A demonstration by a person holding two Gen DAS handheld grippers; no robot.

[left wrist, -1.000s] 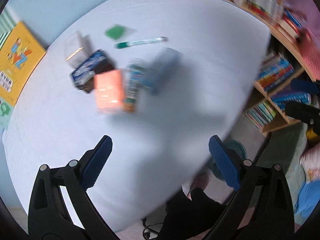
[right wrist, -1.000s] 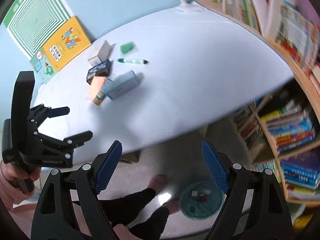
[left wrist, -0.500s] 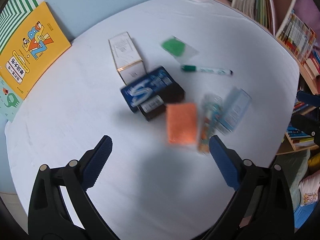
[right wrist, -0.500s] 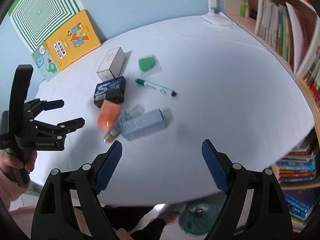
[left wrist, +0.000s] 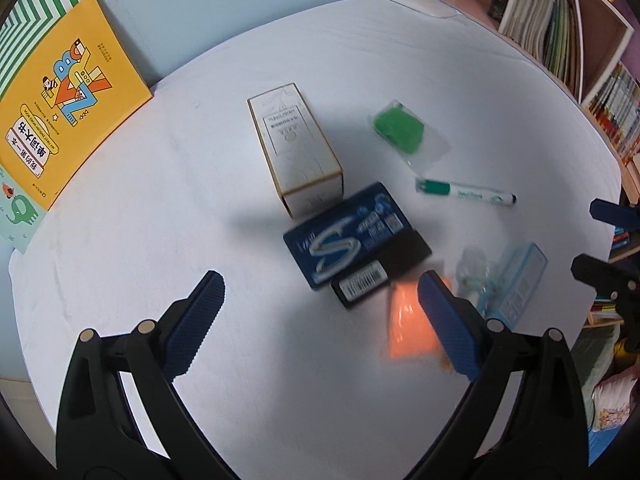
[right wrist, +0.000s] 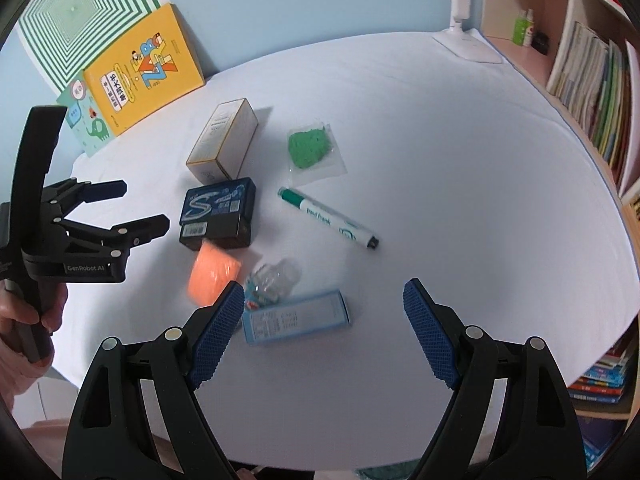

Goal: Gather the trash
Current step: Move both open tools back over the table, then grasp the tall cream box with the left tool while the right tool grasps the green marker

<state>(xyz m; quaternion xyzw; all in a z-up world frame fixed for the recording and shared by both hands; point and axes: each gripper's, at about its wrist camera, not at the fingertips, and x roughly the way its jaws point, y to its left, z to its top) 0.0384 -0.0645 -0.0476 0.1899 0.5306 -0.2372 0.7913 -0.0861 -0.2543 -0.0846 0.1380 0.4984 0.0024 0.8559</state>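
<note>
Trash lies in a loose heap on the white table (left wrist: 120,240): a white carton (left wrist: 294,144) (right wrist: 224,140), a dark blue box (left wrist: 348,236) (right wrist: 218,204), an orange packet (left wrist: 404,328) (right wrist: 212,272), a crumpled clear wrapper (right wrist: 276,276), a light blue box (right wrist: 296,316) (left wrist: 520,280), a green marker (right wrist: 328,218) (left wrist: 468,192) and a green lump in a clear bag (right wrist: 310,148) (left wrist: 400,128). My left gripper (left wrist: 320,300) (right wrist: 146,205) hovers open above the dark blue box. My right gripper (right wrist: 322,294) (left wrist: 585,238) is open over the light blue box. Neither holds anything.
A yellow book (right wrist: 144,68) and a green striped sheet (right wrist: 80,12) lean on the blue wall at the back left. A white lamp base (right wrist: 468,46) stands at the far right corner. Bookshelves (right wrist: 592,92) run along the right edge of the table.
Both grippers have swung from the table's near edge and floor to above the items. The heap now sits close under the fingers. Both stayed open.
</note>
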